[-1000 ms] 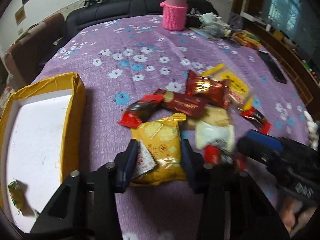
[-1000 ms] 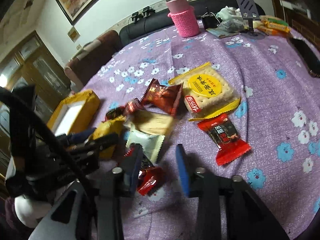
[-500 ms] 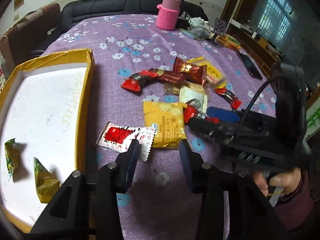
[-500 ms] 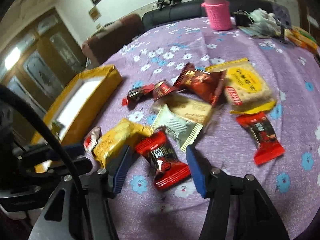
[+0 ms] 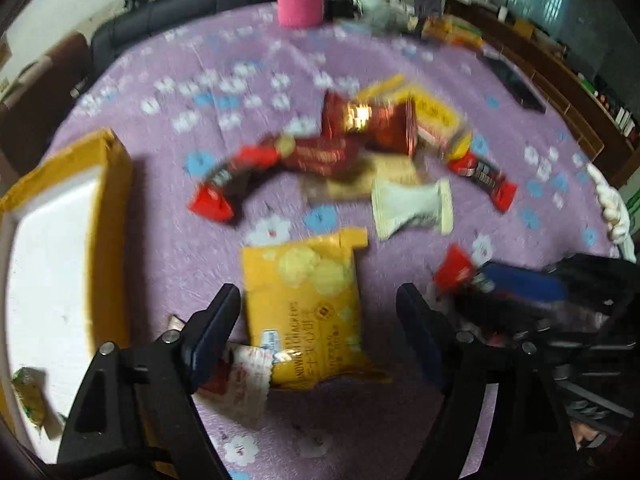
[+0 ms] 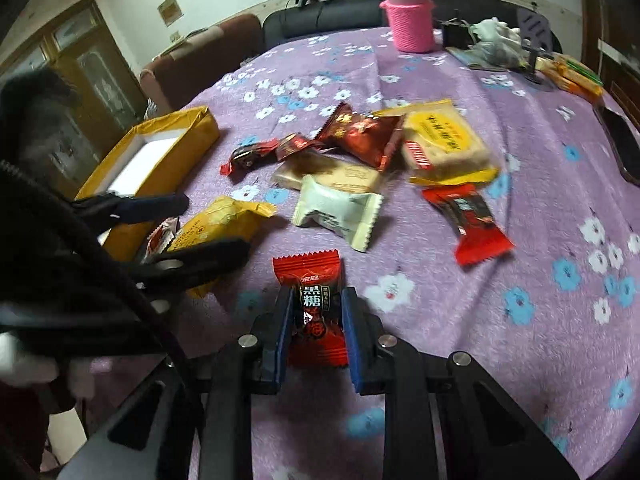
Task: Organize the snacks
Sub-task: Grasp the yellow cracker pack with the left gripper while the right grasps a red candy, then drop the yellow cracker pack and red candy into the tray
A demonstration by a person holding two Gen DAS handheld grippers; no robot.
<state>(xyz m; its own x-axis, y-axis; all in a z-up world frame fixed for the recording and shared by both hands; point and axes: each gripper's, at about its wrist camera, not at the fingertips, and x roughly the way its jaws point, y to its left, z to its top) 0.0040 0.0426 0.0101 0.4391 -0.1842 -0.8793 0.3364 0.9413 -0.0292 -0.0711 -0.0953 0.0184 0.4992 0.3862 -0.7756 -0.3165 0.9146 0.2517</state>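
Flowered purple tabletop [image 6: 500, 92], strewn with snacks.
Wrapped snack packets [image 6: 340, 184] cluster mid-tabletop; yellow box [image 6: 176, 136] near the left edge, pink-sleeved flask [image 6: 410, 20] at the far edge.

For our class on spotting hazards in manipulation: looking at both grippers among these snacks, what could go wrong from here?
1. The right gripper pinches the red candy only at its middle; the slick wrapper could slip out when lifted.
2. The left gripper is open around the yellow pack, which overlaps a white-red packet; closing may snag both.
3. The two grippers work close together beside the box; they could collide when carrying snacks over.
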